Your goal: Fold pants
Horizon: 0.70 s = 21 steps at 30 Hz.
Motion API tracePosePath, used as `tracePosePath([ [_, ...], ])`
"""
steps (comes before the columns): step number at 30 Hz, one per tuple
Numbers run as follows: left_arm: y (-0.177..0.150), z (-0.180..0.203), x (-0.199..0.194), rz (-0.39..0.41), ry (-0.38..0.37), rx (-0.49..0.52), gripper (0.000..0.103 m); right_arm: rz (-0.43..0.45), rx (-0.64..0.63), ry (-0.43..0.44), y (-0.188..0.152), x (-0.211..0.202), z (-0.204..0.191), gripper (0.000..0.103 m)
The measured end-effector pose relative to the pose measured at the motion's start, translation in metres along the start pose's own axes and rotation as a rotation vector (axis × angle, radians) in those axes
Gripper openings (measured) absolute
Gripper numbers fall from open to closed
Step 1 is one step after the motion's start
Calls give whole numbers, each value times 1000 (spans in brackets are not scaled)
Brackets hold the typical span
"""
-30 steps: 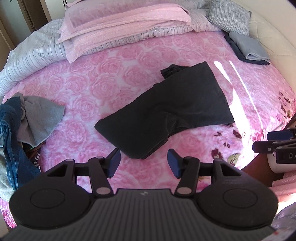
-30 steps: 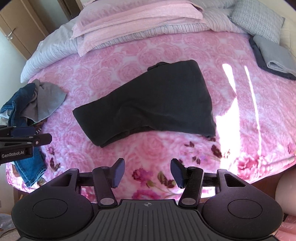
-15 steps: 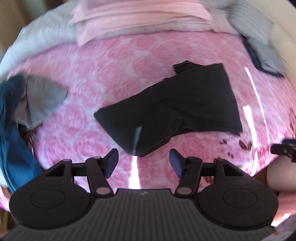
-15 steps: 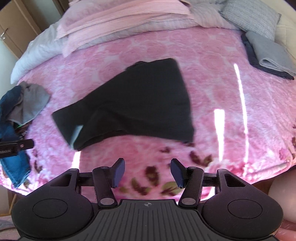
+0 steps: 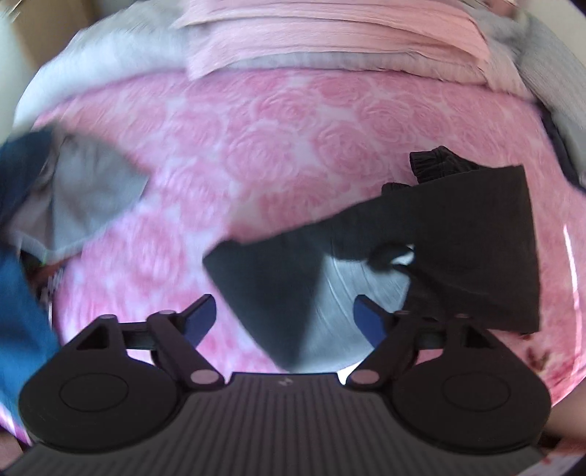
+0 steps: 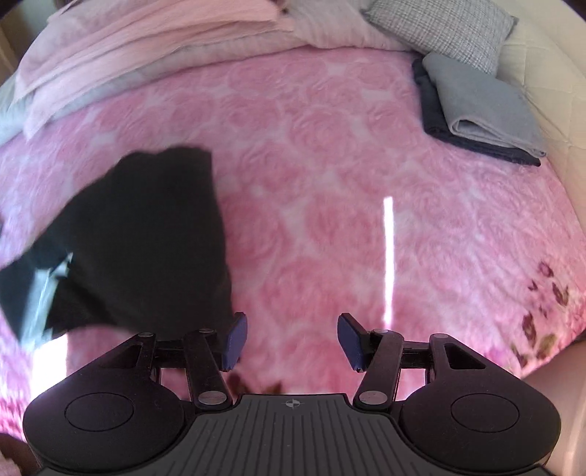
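Dark pants (image 5: 457, 234) lie partly folded on the pink rose bedspread (image 5: 285, 139), leg end toward me, waistband at the far right. My left gripper (image 5: 285, 315) hovers open just above the near leg end, nothing between its fingers. In the right wrist view the same pants (image 6: 146, 238) fill the left side. My right gripper (image 6: 292, 340) is open over bare bedspread (image 6: 348, 183), just right of the pants' near right corner. Both views are blurred by motion.
A heap of blue jeans (image 5: 18, 311) and a grey garment (image 5: 84, 197) lies at the bed's left edge. Pink folded bedding (image 5: 329, 33) is stacked at the head. Folded grey and dark clothes (image 6: 479, 110) and a checked pillow (image 6: 443, 33) sit at the far right.
Both grippers have moved forward and down toward the bed. The left now sits over the pants' near end. The right has swung to the right, so the pants slid to its left.
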State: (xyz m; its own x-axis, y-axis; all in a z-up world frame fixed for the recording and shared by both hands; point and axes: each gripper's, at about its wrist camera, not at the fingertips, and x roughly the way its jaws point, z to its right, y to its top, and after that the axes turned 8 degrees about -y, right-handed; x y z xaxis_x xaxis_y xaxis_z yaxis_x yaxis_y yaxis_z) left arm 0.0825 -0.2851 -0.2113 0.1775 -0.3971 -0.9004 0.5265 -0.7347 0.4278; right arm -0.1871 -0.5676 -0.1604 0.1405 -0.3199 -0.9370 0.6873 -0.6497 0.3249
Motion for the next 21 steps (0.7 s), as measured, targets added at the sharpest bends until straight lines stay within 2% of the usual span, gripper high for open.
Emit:
tracePosePath([
  [5,22,-19,65,-18,-17,159,81,21,102,54,30,26,-5,52],
  [8,30,-29,105,-59,-61,229,85,27,145,90,46,45,-14,52],
  [11,30,-39,142,-120,-93,264,85,27,187,121,63,67,-20,52],
  [13,24,-45,160,-167,-138,252,84,31,224,160,78,83,-22,52],
  [15,14,-46,167,-187,-189,254,68,35,263,198,98,99,-27,53],
  [16,9,-42,168,-181,-186,282,62,33,280,215,110,107,-29,53],
  [17,4,-38,166,-160,-186,318,49,29,293,227,122,116,-33,55],
  [19,-1,-34,159,-133,-174,339,38,17,290,254,145,136,-44,56],
  [20,0,-35,156,-122,-172,321,31,1,273,252,158,146,-52,56],
  [21,0,-38,153,-112,-176,296,29,-11,249,249,168,156,-61,56],
])
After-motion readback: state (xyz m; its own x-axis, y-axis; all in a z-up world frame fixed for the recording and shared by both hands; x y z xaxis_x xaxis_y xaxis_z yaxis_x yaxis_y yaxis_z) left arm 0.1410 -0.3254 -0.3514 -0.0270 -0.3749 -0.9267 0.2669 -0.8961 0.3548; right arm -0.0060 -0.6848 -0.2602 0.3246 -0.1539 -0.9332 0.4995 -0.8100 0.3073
